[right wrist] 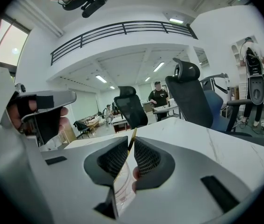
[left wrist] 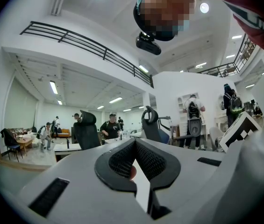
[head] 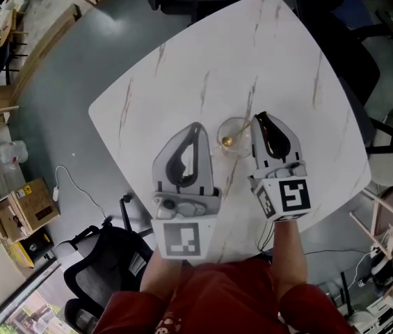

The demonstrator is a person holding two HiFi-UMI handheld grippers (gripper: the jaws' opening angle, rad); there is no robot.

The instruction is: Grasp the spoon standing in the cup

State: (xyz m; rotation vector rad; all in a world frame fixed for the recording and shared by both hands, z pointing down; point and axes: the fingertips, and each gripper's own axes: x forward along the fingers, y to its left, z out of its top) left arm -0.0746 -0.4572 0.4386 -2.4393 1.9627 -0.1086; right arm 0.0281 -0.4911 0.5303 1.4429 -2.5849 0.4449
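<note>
Where the spoon stands: the gold spoon (head: pixel 227 141) leans bowl-down in a clear glass cup (head: pixel 222 128) on the marble bench (head: pixel 252 47). The cup is on the side nearer me and well in from every edge.
Right hand-held gripper: my right hand-held gripper (right wrist: pixel 128 146) has its jaws drawn together on the thin handle, above the cup's rim.
Left hand-held gripper: my left hand-held gripper (left wrist: pixel 135 143) is closed at the tips with nothing between them. It sits just beside the cup, not touching it.
Spoon, as I judge it: light, stiff and smooth metal, so it is likely to slip or swivel between the pads.
Where to hold: on the upper handle, with its flat faces against the pads and clear of the glass.
Cup, as I judge it: light and breakable. A handle dragged sideways against the rim could tip it.
Lift: straight up along the handle's lean.
</note>
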